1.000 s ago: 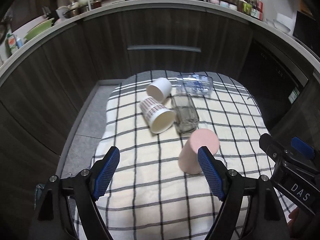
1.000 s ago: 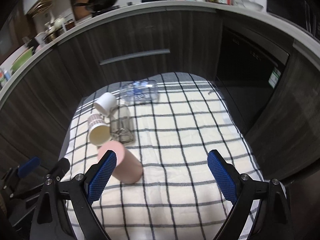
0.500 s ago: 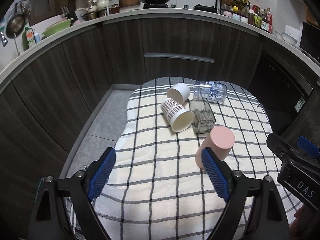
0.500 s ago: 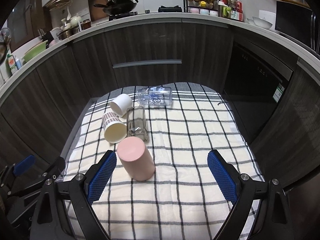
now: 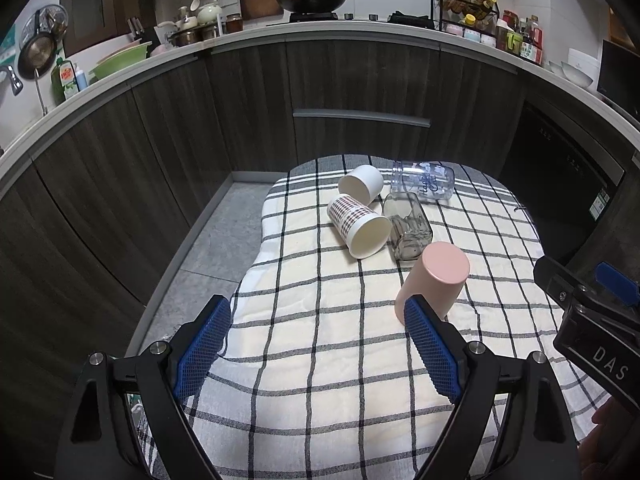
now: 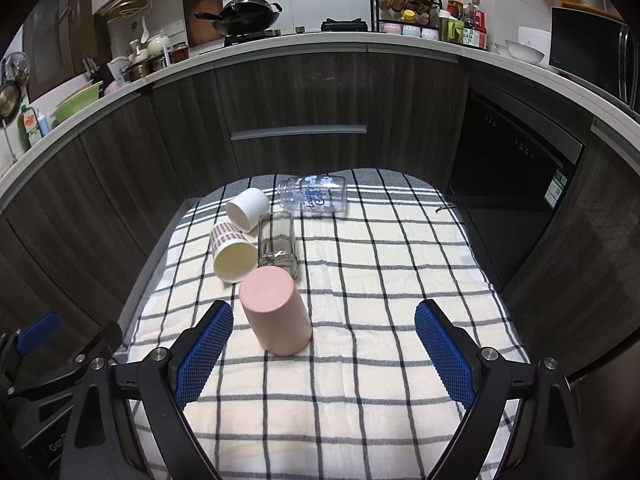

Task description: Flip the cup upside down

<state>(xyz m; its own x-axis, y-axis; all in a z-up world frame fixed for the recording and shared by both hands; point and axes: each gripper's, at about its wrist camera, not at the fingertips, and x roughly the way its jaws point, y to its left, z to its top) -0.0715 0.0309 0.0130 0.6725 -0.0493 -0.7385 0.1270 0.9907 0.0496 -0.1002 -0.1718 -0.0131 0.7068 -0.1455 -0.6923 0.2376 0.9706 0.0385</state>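
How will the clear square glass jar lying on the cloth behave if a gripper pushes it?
The glass jar looks flat-sided, so it would probably slide, not roll. It appears to touch the checked paper cup, likely nudging it.

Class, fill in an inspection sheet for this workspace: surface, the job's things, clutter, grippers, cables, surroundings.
Surface: checked cloth, wrinkled.
Job's things: pink cup standing upside down, closed base up.
Clutter: patterned paper cup, white paper cup, clear glass and printed clear jar, all on their sides.
Grippers: left gripper and right gripper both open, holding nothing.
Cables: nothing seen.
Surroundings: dark cabinets, wok on the counter.
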